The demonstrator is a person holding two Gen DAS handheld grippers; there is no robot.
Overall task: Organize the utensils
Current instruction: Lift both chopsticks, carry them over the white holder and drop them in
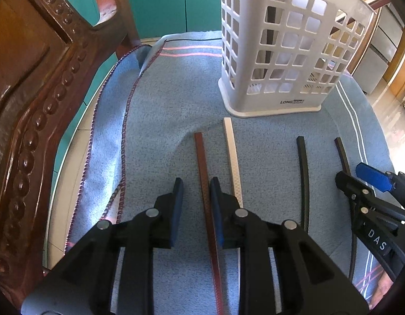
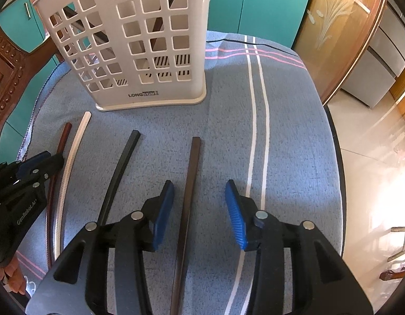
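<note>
Several chopsticks lie side by side on a blue towel: a red-brown one, a white one and two black ones. A white slotted utensil holder stands upright behind them, with dark sticks inside. My left gripper is open, low over the towel, its fingers astride the red-brown chopstick. My right gripper is open, astride the dark chopstick on the right. The holder, the white chopstick and the other black one show in the right wrist view.
A carved wooden chair stands close on the left. Teal cabinet doors are behind the table. The table edge drops to a tiled floor on the right. The towel has a raised fold at its left side.
</note>
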